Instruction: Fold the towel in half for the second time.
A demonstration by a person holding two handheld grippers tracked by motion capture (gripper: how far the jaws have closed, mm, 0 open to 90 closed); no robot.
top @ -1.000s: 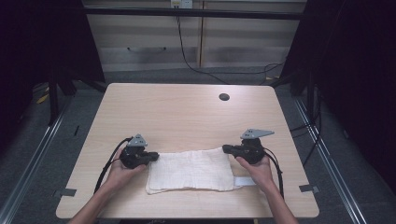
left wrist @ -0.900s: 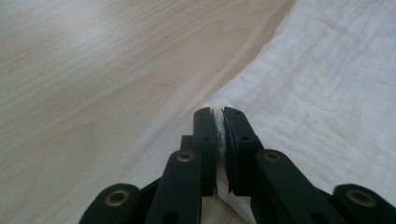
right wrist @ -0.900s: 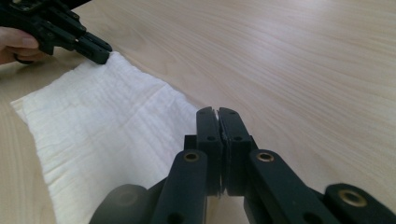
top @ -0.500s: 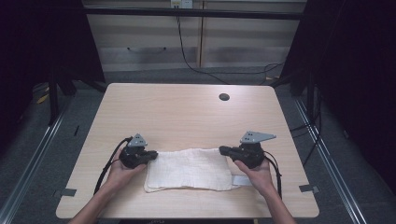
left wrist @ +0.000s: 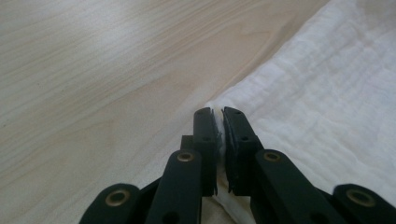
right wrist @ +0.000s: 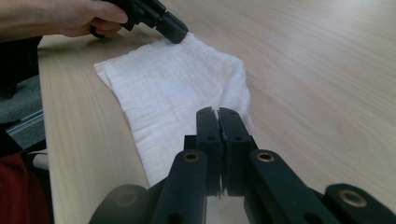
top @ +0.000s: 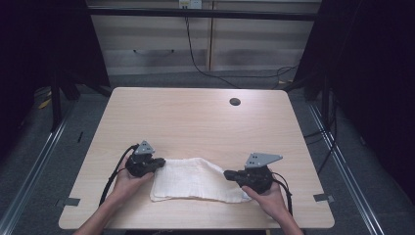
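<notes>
Carrying its pinched end of the white cloth (top: pixel 193 179) inward along the table's (top: pixel 195 122) near edge, the right gripper (top: pixel 230 173) buckles the fabric toward the left gripper (top: pixel 159 163), which clamps the opposite end, suggesting a fold is under way.

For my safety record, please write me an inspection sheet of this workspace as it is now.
Surface: light wooden table, round cable hole near the far edge.
Job's things: white cloth, lying rumpled near the front edge.
Clutter: nothing seen.
Grippers: left tongs shut on the cloth's left end; right tongs shut on its right end.
Cables: one black cable trails from each tool; more lie on the floor behind.
Surroundings: cabinets behind, dark frame at the sides.
</notes>
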